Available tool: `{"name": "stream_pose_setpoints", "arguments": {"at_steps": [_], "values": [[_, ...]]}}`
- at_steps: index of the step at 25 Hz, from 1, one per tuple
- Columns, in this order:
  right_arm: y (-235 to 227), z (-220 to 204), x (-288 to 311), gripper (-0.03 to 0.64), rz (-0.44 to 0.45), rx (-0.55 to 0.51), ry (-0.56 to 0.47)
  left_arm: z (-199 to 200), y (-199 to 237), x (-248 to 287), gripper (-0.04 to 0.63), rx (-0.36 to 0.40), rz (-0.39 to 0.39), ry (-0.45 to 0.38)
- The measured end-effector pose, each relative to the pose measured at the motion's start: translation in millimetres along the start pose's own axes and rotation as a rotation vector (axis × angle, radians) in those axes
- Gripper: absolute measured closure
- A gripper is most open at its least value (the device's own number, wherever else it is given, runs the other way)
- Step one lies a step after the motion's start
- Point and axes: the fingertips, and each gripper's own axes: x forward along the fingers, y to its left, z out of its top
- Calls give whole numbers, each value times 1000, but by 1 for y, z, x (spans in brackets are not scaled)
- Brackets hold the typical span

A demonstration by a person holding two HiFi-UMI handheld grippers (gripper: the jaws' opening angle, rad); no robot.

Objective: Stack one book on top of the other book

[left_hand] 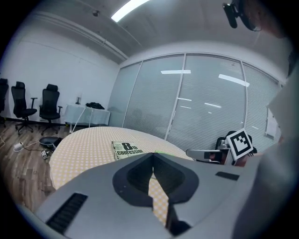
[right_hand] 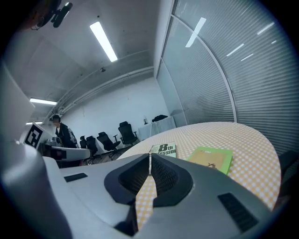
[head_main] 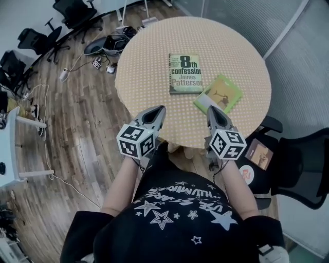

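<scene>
Two books lie flat on the round checked table (head_main: 154,51). The larger one, a paperback with "8th confession" on its cover (head_main: 185,73) (left_hand: 126,150) (right_hand: 164,150), sits near the middle. A thin green book (head_main: 218,94) (right_hand: 211,158) lies just right of it, apart from it and turned at an angle. My left gripper (head_main: 158,113) (left_hand: 153,156) hovers at the table's near edge, shut and empty. My right gripper (head_main: 212,112) (right_hand: 149,157) is beside it, just short of the green book, also shut with nothing in it.
Black office chairs (head_main: 72,15) stand on the wooden floor at the far left, with cables and a power strip (head_main: 97,62) near the table's base. A black chair (head_main: 298,169) with a small item on a seat (head_main: 258,153) is at the right. Glass walls with blinds (left_hand: 205,102) lie beyond the table.
</scene>
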Motion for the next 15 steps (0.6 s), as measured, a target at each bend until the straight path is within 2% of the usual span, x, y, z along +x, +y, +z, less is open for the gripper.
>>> {"name": "stream_pose_setpoints", "arguments": {"at_steps": [3, 7, 10, 15], "values": [[-12, 6, 22, 589, -60, 18, 19, 12, 25, 24, 588, -16, -34, 39], [-22, 7, 60, 588, -87, 57, 84, 26, 65, 54, 588, -19, -23, 80], [-24, 5, 84, 588, -82, 71, 143, 20, 86, 73, 588, -37, -29, 157], [-39, 6, 124, 586, -125, 79, 214, 11, 115, 107, 576, -80, -61, 247]]}}
